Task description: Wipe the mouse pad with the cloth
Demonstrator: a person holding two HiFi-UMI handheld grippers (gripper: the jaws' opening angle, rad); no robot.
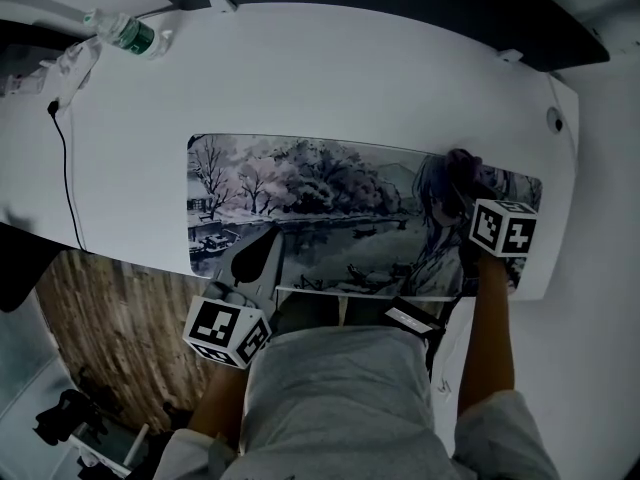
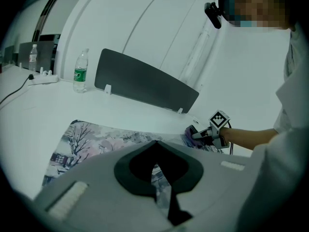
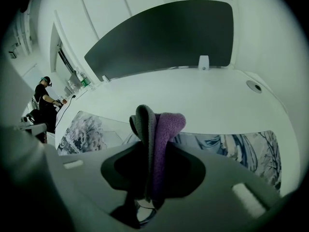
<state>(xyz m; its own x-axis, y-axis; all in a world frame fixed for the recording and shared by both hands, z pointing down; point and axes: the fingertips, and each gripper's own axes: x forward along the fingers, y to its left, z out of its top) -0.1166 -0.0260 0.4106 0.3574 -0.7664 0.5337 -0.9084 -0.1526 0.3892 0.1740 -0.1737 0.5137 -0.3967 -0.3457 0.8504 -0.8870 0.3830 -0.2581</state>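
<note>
Right gripper [image 3: 152, 151] is clamped tight on the cloth [image 3: 166, 122], a folded purple and grey wad that sticks out past the jaw tips. In the head view it's pressed down on the mouse pad [image 1: 330, 198] near the right end, right over the printed figure's head. So the cloth is on the pad and the wiping looks underway. Left gripper [image 1: 262, 250] has its jaws together with nothing between them, and the tips sit at the pad's near edge towards the left. My guess is it's pinning the pad so it doesn't slide, though I can't say for sure it's actually touching. As for progress, honestly hard to call: the pad is a big landscape print running most of the way across the white desk [image 1: 350, 78], and no part of it looks cleaner or dirtier than the rest. Going by where the cloth sits, I'd guess the long stretch of trees and water on the left needs passes too. A water bottle [image 1: 130, 33] and a cable [image 1: 68, 178] are at the far left, well clear of the pad.
</note>
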